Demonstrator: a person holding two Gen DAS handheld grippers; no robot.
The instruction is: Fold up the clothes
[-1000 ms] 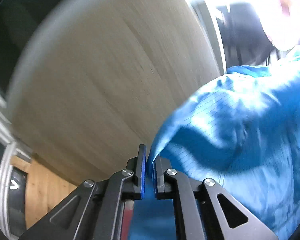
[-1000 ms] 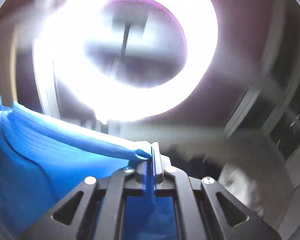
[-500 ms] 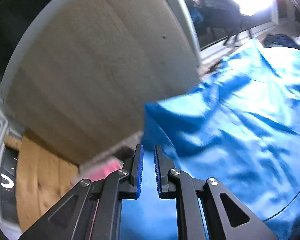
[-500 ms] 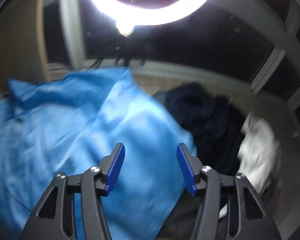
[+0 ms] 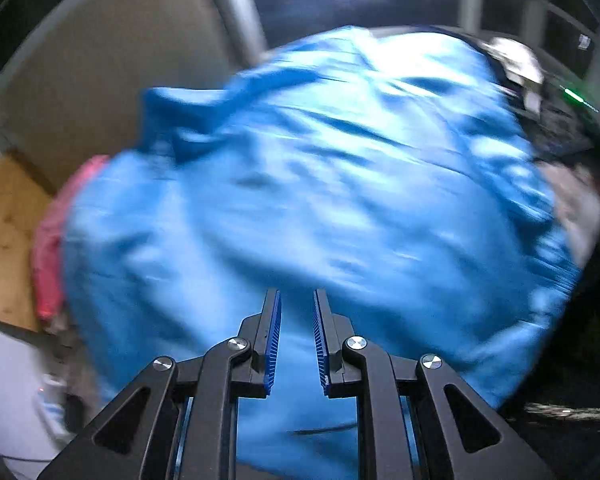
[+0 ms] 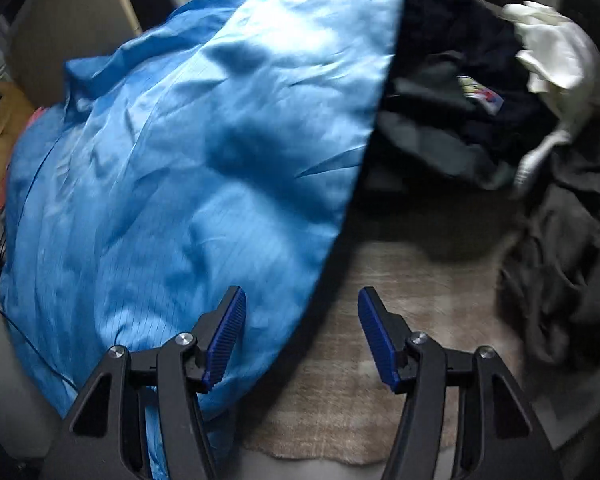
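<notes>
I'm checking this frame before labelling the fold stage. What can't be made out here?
- Blue garment, left wrist view: motion blur hides its seams.
- Its lower hem, right wrist view: cut off behind the right gripper.
- Pink item: mostly covered by the garment.
- Dark clothes: too dim to separate.

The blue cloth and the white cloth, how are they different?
The blue cloth is spread wide and smooth; the white cloth is much smaller and scrunched up. The blue cloth lies just ahead of the open right gripper; the white cloth sits farther back among dark clothes. Neither is folded yet.
</notes>
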